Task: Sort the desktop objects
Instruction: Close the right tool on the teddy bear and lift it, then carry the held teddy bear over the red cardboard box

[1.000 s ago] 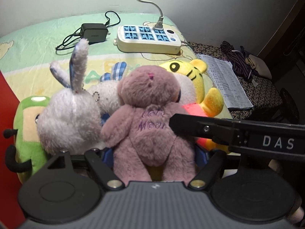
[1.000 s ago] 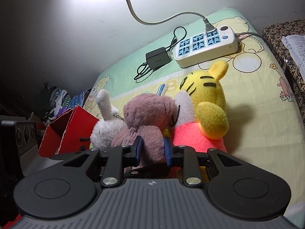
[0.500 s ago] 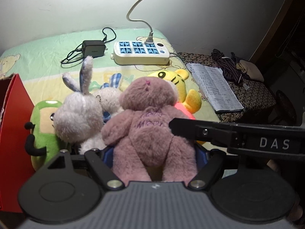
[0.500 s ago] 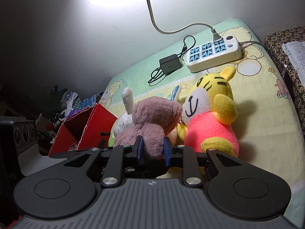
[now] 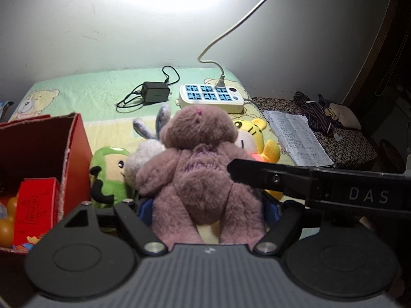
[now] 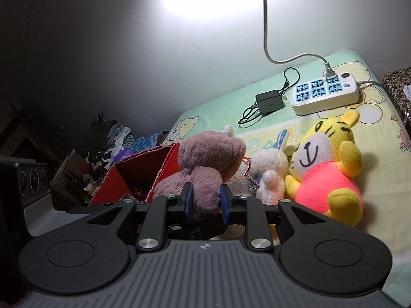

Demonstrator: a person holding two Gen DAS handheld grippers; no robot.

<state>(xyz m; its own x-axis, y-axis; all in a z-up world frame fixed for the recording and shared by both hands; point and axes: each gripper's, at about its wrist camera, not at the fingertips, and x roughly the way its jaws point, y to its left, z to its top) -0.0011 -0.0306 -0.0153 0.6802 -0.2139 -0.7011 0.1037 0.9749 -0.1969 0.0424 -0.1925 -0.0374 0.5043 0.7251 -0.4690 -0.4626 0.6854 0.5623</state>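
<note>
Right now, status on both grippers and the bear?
Right gripper shut on pink bear. Left gripper open around bear. Red box left, clear path.

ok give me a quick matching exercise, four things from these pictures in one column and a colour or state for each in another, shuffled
Things:
1. mauve bear
2. tiger toy
3. charger brick
4. cardboard box

Colour or state:
A. red, open at the top
B. black, lying beside the power strip
C. clamped in the right gripper
D. yellow with a pink body

Pairs: 1-C, 2-D, 3-B, 4-A
</note>
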